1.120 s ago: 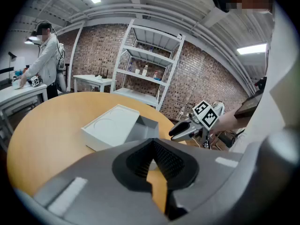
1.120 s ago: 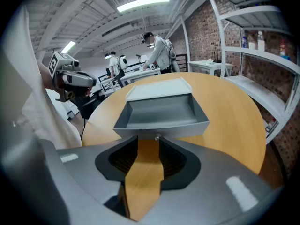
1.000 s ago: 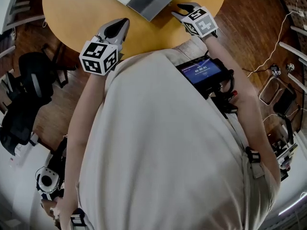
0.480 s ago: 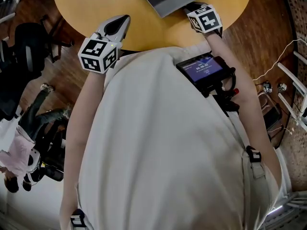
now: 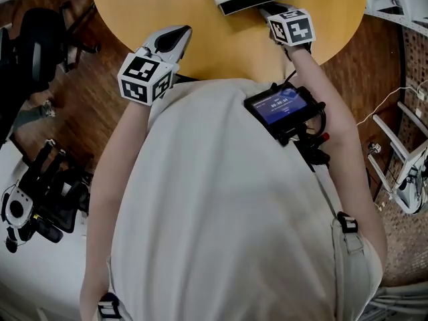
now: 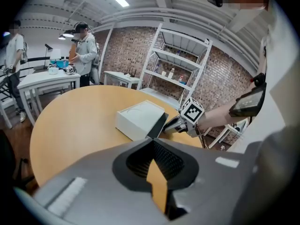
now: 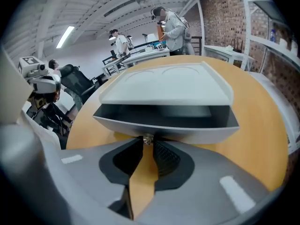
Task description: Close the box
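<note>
At drawer (image 7: 197, 130) front: my right gripper (image 7: 146, 142) pinches the small knob (image 7: 147, 138).
Push: I'd go straight and level into the white box (image 7: 168, 86).
Left gripper (image 6: 152, 142): pressed together, empty.

Both arms reach forward. Left gripper (image 5: 180, 33) has its jaws together, empty. Right gripper (image 5: 266, 10), further ahead, pinches a small knob (image 7: 147, 138) with 2 jaws.

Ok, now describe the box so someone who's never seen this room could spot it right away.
Find the round yellow wooden table in the brick-walled room. Near its edge lies a flat white box, the only thing on the tabletop. Its front gapes open, dark inside, and the small metal knob there is pinched in the jaws of the right gripper.
</note>
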